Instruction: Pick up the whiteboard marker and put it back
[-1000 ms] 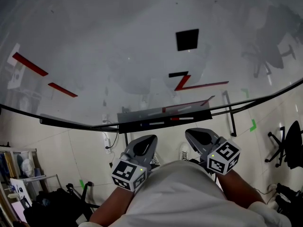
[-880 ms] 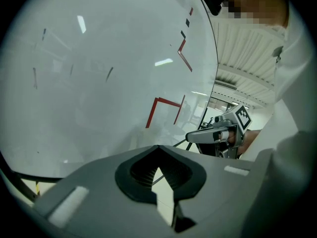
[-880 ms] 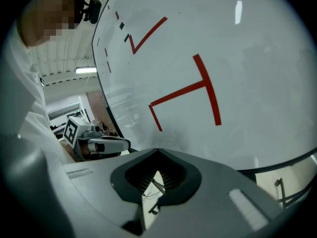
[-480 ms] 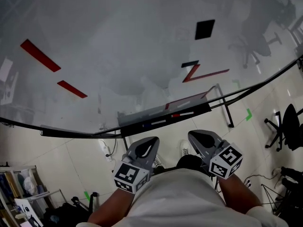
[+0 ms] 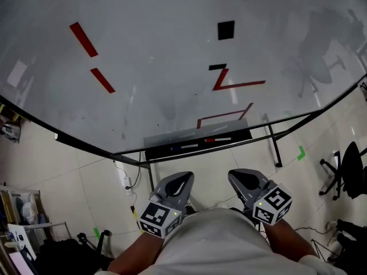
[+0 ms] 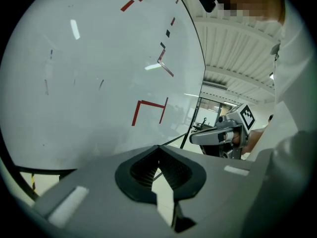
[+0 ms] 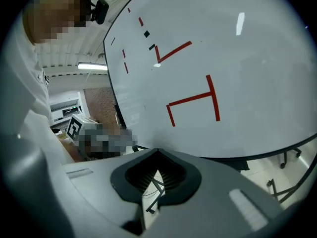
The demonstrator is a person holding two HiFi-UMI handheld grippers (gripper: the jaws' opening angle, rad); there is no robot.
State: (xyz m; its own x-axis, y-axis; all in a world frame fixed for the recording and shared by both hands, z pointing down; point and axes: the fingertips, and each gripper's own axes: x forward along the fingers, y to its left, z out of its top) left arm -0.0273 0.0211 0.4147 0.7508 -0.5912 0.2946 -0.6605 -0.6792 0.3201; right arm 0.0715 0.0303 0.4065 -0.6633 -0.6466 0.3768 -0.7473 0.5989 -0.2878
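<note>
left claw (image 5: 182, 177) and right claw (image 5: 238, 175) closed, empty, under marker tray (image 5: 243, 134); office chair (image 5: 348, 172) aside

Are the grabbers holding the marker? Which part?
No, nothing is held. The left gripper and right gripper are both shut and empty; the markers lie on the whiteboard tray.
</note>
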